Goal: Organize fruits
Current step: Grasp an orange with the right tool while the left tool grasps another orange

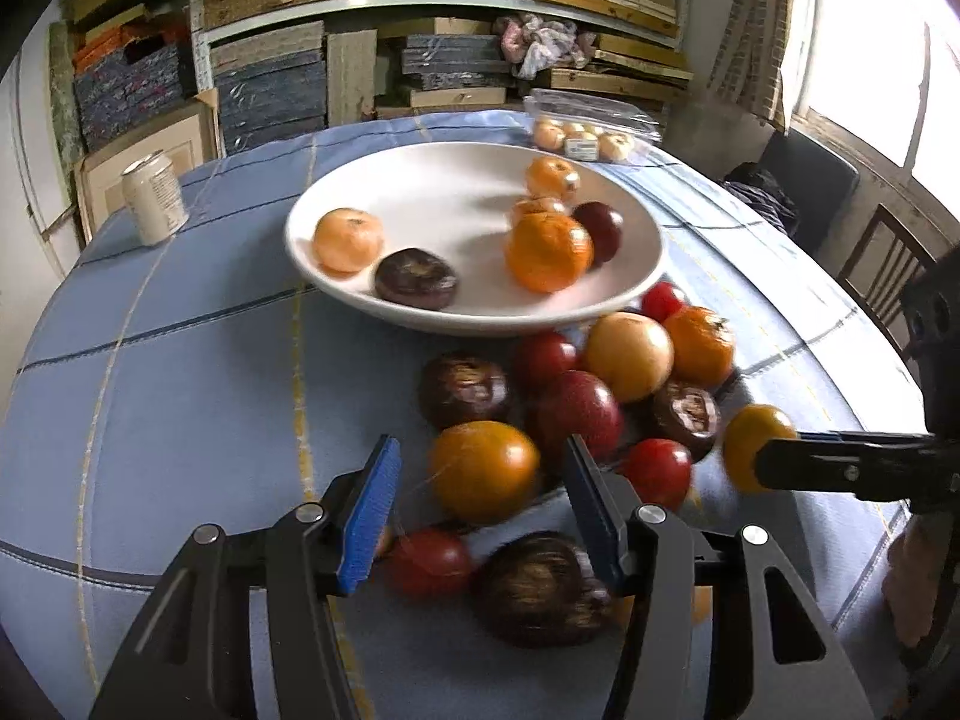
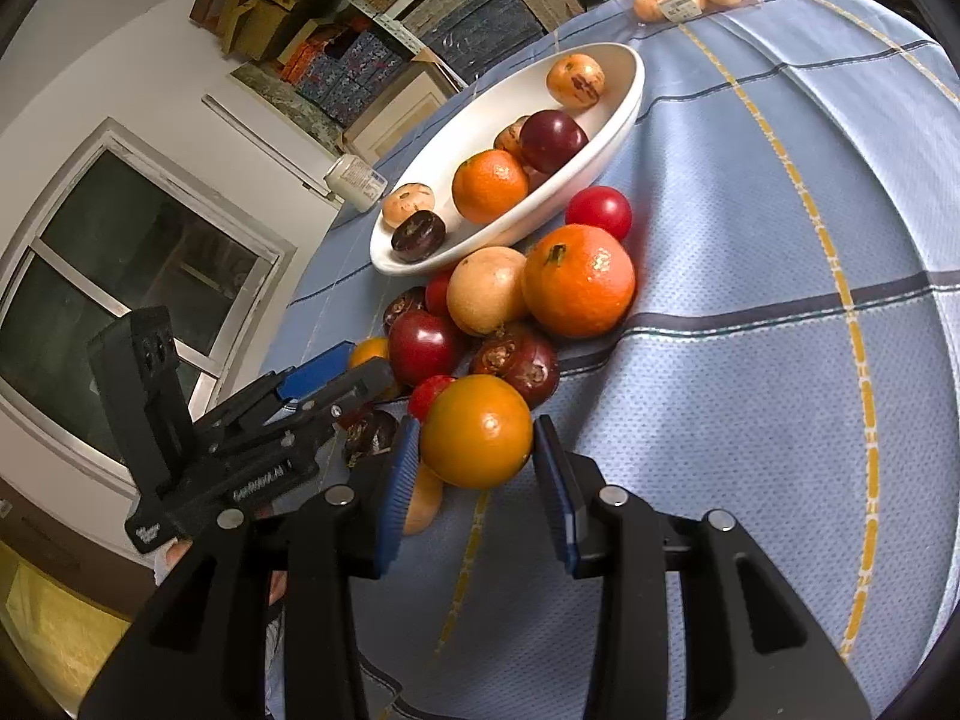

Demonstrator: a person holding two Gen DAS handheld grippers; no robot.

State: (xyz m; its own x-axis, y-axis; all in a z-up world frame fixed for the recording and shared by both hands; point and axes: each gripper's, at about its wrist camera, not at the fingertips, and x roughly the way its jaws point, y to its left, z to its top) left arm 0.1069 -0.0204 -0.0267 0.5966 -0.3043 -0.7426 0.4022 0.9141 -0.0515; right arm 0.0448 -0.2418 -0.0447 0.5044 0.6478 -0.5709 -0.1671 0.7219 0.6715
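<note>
**Two grippers at the fruit pile beside the bowl**

The right gripper (image 2: pixel 475 450) holds a yellow-orange fruit (image 2: pixel 477 431) between its blue pads; the jaws are narrow and pressed on its sides. The left gripper (image 1: pixel 480 468) has its jaws partly open around another orange fruit (image 1: pixel 483 470), and the pads do not seem to touch it. Both fruits belong to a pile of red, dark and orange fruits (image 1: pixel 600 384) on the blue checked table (image 1: pixel 180 372), just beside a white bowl (image 1: pixel 420 192) that holds several fruits.
</note>
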